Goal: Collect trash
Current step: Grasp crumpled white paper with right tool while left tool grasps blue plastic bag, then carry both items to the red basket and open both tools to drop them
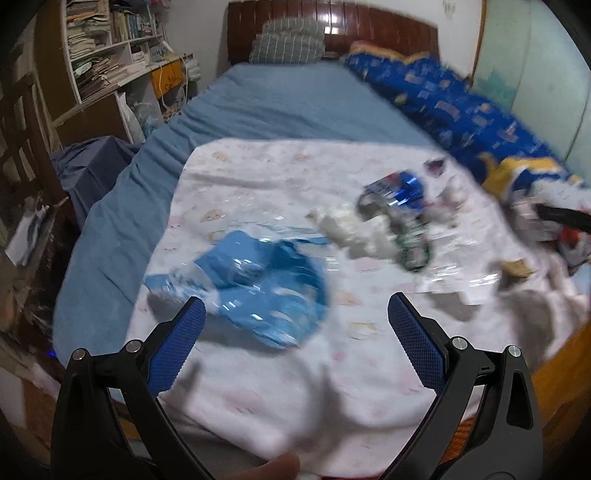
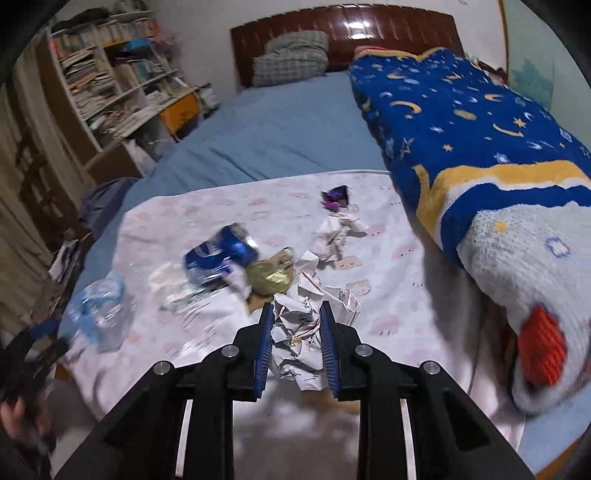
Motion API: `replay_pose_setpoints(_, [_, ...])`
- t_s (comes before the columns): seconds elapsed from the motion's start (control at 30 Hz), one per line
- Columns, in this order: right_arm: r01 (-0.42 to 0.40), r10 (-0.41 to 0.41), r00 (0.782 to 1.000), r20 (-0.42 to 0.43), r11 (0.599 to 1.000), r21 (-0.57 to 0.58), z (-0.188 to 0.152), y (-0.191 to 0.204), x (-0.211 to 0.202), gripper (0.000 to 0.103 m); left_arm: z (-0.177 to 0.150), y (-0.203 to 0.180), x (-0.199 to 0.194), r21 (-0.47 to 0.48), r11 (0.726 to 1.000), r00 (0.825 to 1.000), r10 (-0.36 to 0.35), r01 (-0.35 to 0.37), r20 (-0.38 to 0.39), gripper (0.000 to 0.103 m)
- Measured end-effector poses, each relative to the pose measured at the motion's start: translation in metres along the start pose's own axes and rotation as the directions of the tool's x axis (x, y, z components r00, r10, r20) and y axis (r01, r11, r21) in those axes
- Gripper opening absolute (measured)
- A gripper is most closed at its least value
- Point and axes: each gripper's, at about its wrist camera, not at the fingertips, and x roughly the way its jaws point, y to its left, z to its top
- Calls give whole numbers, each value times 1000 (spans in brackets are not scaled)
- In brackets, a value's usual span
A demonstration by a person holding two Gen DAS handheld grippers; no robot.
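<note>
Paper (image 2: 295,332), crumpled and white with printed lines, sits clamped between the blue pads of your right gripper (image 2: 296,314); the fingers (image 2: 264,347) press on it from both sides and the wad bulges out above and below them. Your left gripper (image 1: 297,314) stands wide apart with nothing between its pads, hanging over a blue plastic bag (image 1: 266,284) that lies crumpled on the pale pink sheet (image 1: 258,173).

Just beyond the held wad in the right wrist view, more crumpled paper (image 2: 317,273) rests on the sheet, touching a round gold-coloured lid or disc (image 2: 267,278). A crushed blue can (image 2: 221,254) lies to the left of that disc, and farther back a small purple wrapper (image 2: 335,197) sits apart from the pile. At the left edge of that view the bag shows again as a blurred blue-and-clear heap, with your left gripper dark beside it.

From the left wrist view the can (image 1: 395,192) lies among white tissue lumps (image 1: 343,229) and a clear plastic film (image 1: 461,273), all blurred.

All of it is spread on the sheet at the foot of a bed with a blue cover (image 2: 266,140). A folded star-and-moon blanket (image 2: 461,122) runs along the right side, a checked pillow (image 2: 291,59) leans on the dark wooden headboard (image 2: 369,29), and crowded bookshelves (image 2: 99,85) stand to the left.
</note>
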Motion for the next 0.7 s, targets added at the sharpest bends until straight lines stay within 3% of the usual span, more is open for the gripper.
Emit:
replay_pose_setpoints(0.13, [-29,29,1000,-5,1000,-13,-23,12,-21,25,18,-3,40,61,998,998,29,-25,-61,98])
replay_pose_setpoints(0.27, [-43,43,999,-20,999,5,-49,16,-28,25,25,-5,63,33,998,993,-58,61,-100,96])
replay_pose_setpoints(0.43, [-36,37,998,-42,999,30,-77,12,-29,25,24,-4,81,18,1000,987,-5,8,-158,29])
replay_pose_setpoints(0.53, [-32,34,998,-47,998,52,-88,5,-33,25,17,0,89,-15,1000,980,-19,17,-196,7])
replay_pose_setpoints(0.7, [-21,23,999,-32,998,62,-94,-3,-52,26,16,-6,70,-4,999,987,-35,35,-159,3])
